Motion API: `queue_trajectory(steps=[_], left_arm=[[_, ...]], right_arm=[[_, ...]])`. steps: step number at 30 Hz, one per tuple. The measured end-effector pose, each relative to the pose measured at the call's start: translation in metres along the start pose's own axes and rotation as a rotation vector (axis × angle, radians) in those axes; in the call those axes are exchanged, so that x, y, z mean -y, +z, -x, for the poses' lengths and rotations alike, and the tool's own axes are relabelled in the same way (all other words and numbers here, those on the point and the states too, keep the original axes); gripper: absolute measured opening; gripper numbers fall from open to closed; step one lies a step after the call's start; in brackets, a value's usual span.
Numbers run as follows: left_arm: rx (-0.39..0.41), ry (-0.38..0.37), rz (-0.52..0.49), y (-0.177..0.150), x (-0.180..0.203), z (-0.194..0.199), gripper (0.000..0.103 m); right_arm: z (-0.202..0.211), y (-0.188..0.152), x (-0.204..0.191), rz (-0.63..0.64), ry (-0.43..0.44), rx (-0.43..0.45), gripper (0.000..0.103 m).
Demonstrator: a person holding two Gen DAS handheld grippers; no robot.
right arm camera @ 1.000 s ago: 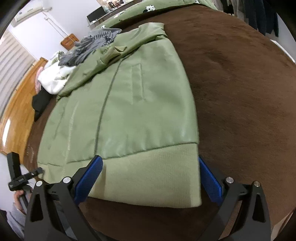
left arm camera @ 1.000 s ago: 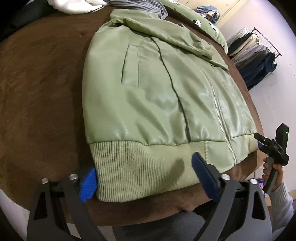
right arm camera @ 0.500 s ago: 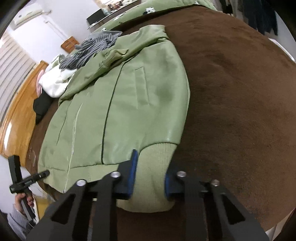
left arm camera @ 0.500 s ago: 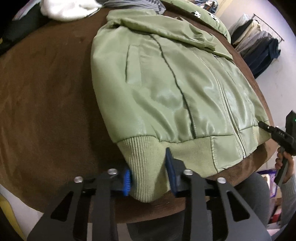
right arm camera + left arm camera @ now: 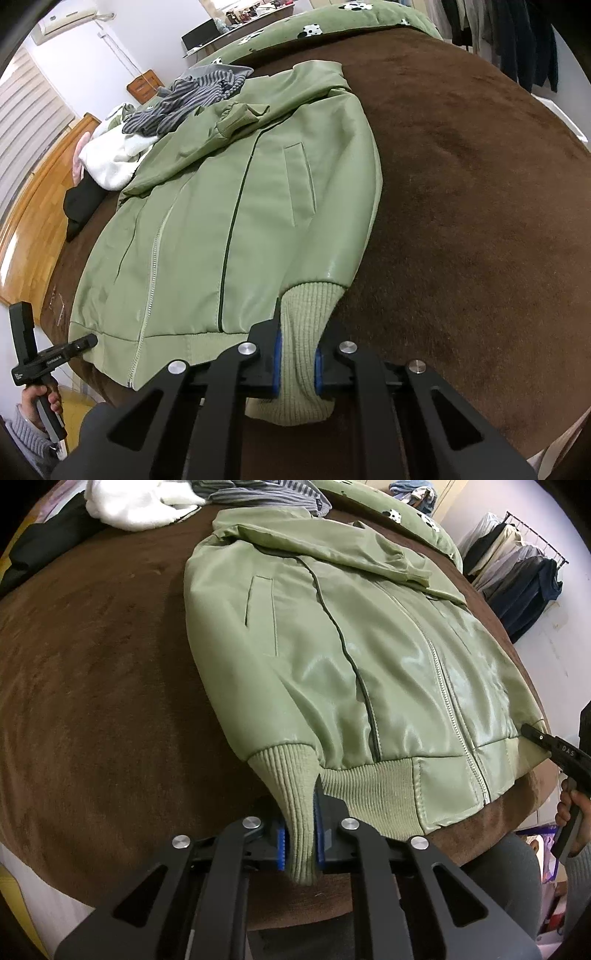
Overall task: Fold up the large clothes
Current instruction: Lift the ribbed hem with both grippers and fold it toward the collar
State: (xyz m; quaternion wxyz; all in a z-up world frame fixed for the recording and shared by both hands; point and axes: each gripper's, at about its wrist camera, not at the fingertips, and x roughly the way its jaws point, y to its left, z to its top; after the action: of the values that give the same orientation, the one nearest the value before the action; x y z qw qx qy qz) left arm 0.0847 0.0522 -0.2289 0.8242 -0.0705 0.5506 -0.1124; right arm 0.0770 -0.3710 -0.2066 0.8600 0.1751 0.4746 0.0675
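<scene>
A light green zip-front jacket (image 5: 369, 646) (image 5: 221, 221) lies flat, front side up, on a brown blanket (image 5: 92, 701), with its ribbed hem toward me. My left gripper (image 5: 300, 834) is closing on the hem's left corner (image 5: 291, 775), blue pads pressing the bunched ribbing. At the hem's right corner (image 5: 306, 314), my right gripper (image 5: 297, 363) is closing tight on the rib knit. Each gripper also shows in the other's view: the right gripper (image 5: 532, 736) at the far hem corner, the left gripper (image 5: 83, 343) likewise, both held by a hand.
White clothing (image 5: 140, 506), a striped grey garment (image 5: 195, 99) and a black garment (image 5: 48, 542) are piled beyond the jacket's collar. A green panda-print quilt (image 5: 314, 26) lies farther back. Hanging clothes (image 5: 517, 579) fill a rack to the right. A wooden board (image 5: 33, 206) is at the left.
Both grippers went from wide open around the hem corners to pinched on them. The ribbed hem has bunched into narrow folds between the pads and lifted slightly.
</scene>
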Motion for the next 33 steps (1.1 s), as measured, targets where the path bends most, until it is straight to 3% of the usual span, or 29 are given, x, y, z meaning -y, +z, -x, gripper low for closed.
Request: queue_trajectory(steps=[8, 15, 23, 27, 33], left_arm=[[0.046, 0.038, 0.005, 0.002, 0.004, 0.025, 0.013], [0.091, 0.060, -0.018, -0.008, 0.007, 0.061, 0.013], [0.099, 0.042, -0.025, -0.059, 0.005, 0.118, 0.013], [0.089, 0.054, -0.040, -0.089, 0.012, 0.129, 0.013], [0.091, 0.018, 0.020, -0.116, 0.000, 0.141, 0.013]], right_arm=[[0.025, 0.004, -0.008, 0.018, 0.032, 0.058, 0.012], [0.059, -0.017, -0.022, 0.062, 0.020, 0.067, 0.011], [0.116, -0.070, -0.043, 0.107, -0.015, 0.039, 0.011], [0.142, -0.096, -0.056, 0.121, -0.031, 0.036, 0.011], [0.155, -0.118, -0.061, 0.130, -0.049, 0.036, 0.011]])
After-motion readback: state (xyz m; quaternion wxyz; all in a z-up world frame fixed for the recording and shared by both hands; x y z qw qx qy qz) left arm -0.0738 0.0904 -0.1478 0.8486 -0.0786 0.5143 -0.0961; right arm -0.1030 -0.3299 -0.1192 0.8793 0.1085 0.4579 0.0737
